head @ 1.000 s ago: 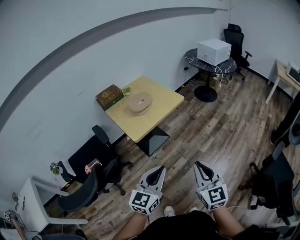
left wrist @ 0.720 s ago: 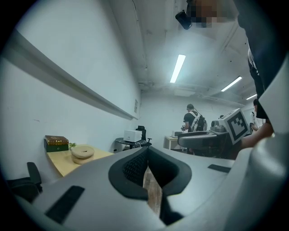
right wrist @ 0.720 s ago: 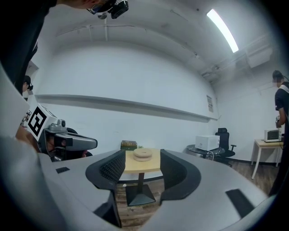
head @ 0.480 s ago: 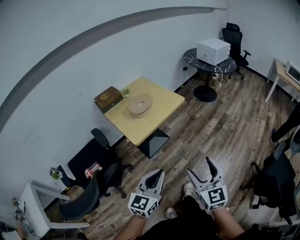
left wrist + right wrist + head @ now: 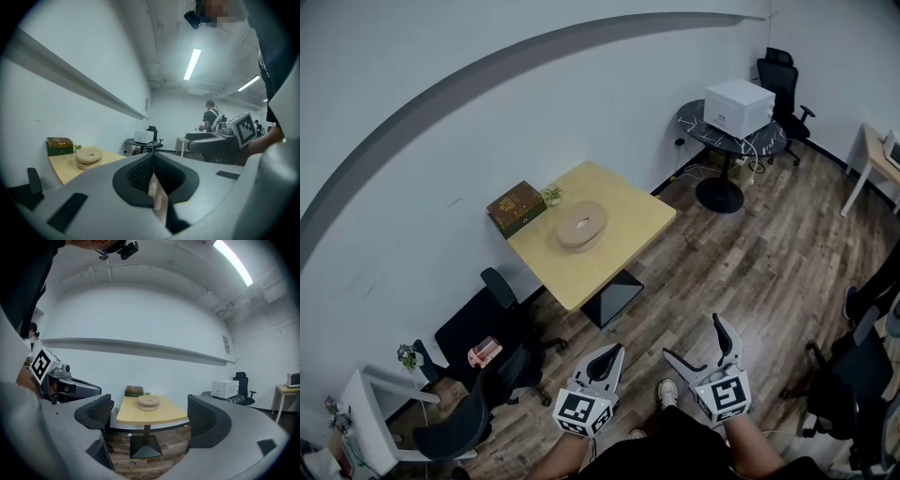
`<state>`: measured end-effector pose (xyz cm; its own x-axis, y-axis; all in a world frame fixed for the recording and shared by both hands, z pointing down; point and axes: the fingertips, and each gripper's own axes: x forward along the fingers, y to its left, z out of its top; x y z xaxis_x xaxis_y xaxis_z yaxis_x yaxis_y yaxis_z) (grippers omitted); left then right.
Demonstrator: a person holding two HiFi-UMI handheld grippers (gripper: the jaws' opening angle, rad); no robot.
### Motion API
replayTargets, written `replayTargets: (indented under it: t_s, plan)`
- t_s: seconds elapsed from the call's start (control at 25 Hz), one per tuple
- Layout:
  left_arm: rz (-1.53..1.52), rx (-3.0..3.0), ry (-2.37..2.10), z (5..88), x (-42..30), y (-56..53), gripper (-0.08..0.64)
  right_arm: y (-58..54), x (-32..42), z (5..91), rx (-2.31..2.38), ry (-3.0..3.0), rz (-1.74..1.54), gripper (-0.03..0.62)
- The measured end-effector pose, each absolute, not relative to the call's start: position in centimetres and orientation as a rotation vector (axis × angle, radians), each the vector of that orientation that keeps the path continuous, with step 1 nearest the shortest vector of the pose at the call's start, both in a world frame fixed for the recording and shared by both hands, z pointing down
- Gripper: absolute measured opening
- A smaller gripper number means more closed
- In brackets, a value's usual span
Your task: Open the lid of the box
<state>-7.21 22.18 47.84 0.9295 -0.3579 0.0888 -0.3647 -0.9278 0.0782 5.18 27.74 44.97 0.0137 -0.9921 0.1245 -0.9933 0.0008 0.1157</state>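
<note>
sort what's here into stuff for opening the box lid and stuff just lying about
Job: round box, or maybe dark box; table; left gripper; right gripper, jaws just opened wide, nothing between.
Lying about: plant; white appliance; chairs.

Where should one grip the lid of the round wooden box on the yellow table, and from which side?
On the round box, probably the rim of the upper layer, which looks like the lid, pinched on two opposite sides. Come from the table's open front edge, since the wall and the dark box stand behind it.
</note>
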Motion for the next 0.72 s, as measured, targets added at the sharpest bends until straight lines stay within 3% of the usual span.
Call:
replayTargets:
  t_s: [0.72]
  plan:
    - [0.166, 2.912, -0.809, 48.4, 0.7, 13.8, 0.02, 17.8, 12.7, 47.5, 1.716, -2.3, 0.073, 0.514]
